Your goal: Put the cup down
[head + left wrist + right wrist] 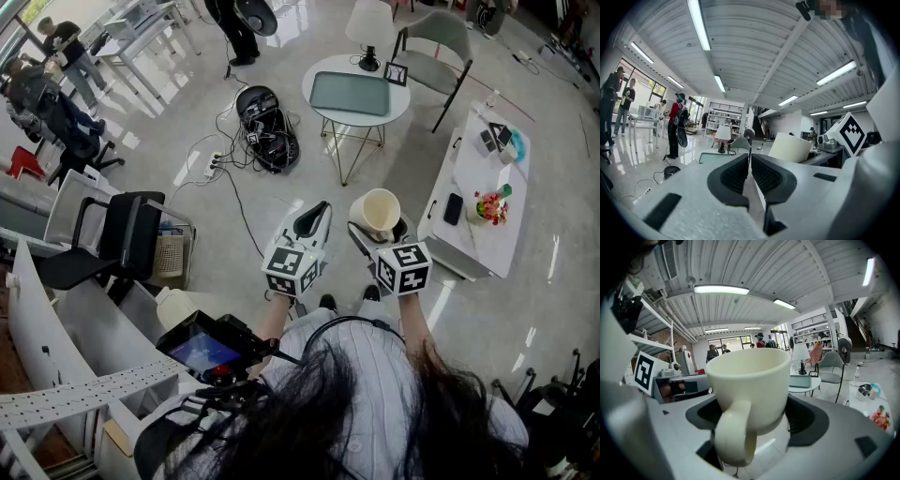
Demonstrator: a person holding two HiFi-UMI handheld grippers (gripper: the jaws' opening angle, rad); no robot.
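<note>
Cream cup (749,380) in right gripper (377,232)

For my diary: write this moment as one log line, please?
right tool: shut on cup | left tool: shut, empty | cup: not set down yet

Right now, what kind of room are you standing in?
Probably a big open-plan office or workshop. There is a black office chair, a white power strip with cables trailing over the glossy grey floor, and several people standing about at the far side.
</note>
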